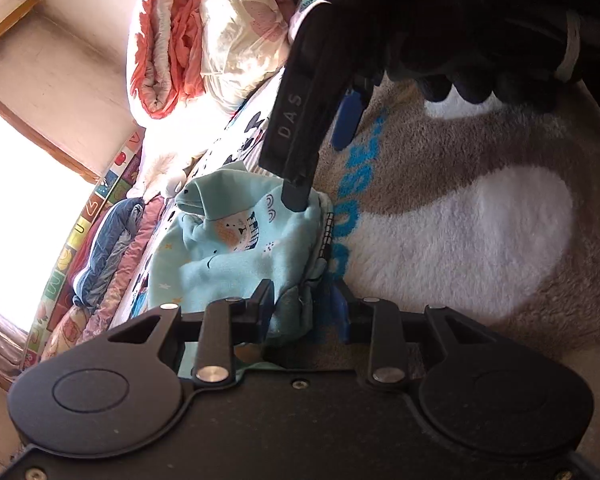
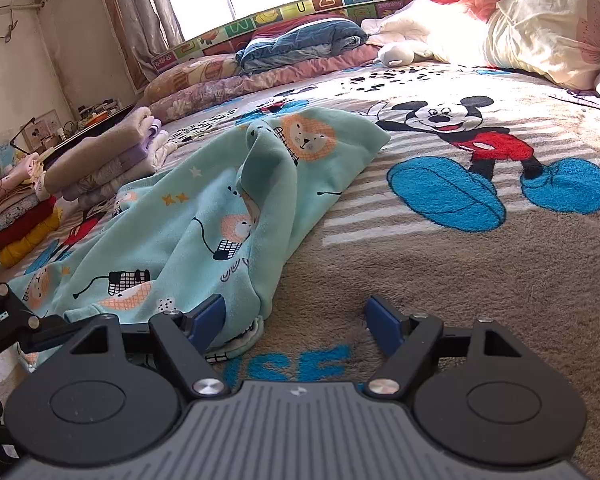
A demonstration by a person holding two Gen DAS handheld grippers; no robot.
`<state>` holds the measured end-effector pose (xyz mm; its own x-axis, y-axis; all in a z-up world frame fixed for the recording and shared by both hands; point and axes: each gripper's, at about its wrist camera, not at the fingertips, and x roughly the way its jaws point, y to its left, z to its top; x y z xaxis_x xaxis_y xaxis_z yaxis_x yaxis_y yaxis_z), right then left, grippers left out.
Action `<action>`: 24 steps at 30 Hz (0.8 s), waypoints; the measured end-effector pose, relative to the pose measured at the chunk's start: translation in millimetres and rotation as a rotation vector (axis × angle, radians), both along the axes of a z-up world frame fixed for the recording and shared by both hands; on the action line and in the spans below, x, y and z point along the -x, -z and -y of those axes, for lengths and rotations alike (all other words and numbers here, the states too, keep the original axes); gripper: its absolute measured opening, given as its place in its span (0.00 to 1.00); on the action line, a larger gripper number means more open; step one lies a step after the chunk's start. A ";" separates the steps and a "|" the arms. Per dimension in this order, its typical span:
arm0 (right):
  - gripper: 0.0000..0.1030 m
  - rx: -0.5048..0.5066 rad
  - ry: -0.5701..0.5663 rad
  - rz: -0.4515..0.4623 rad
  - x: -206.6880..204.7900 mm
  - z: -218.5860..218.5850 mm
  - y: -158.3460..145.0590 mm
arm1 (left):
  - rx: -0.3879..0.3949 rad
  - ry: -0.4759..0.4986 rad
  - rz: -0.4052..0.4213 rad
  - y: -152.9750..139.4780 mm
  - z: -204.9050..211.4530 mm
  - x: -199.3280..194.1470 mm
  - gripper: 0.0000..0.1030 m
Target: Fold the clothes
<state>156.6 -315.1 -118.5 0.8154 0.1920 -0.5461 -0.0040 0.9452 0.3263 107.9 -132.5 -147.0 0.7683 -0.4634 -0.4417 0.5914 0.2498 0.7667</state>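
Observation:
A light blue child's garment (image 1: 228, 248) printed with lions lies crumpled on the bed. In the left wrist view my left gripper (image 1: 303, 307) has a bunched fold of it between its fingers, which stand a little apart and do not clamp it. My right gripper (image 1: 318, 172) comes down from above, its black finger tip touching the garment's upper edge. In the right wrist view the garment (image 2: 188, 208) spreads away to the left. My right gripper (image 2: 296, 320) is wide open there, its left pad against the garment's near corner and bare blanket between the fingers.
A plush Mickey Mouse blanket (image 2: 440, 272) covers the bed. Stacks of folded clothes (image 2: 100, 160) sit at the left edge. Rolled quilts and a pillow (image 2: 540, 20) lie at the far right, more bedding (image 2: 300, 44) under the window. A dark gloved hand (image 1: 480, 76) holds the right tool.

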 end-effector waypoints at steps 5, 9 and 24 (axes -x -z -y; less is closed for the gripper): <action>0.75 -0.049 0.011 -0.001 -0.7 8.2 1.7 | -0.064 -0.004 0.056 3.6 5.2 -1.1 0.30; 0.74 -0.102 0.024 0.000 -0.9 16.4 3.9 | -0.111 -0.014 0.112 13.1 15.2 1.4 0.22; 0.74 -0.477 0.119 0.029 7.0 66.8 13.5 | -0.045 0.024 0.006 -7.7 16.0 21.3 0.11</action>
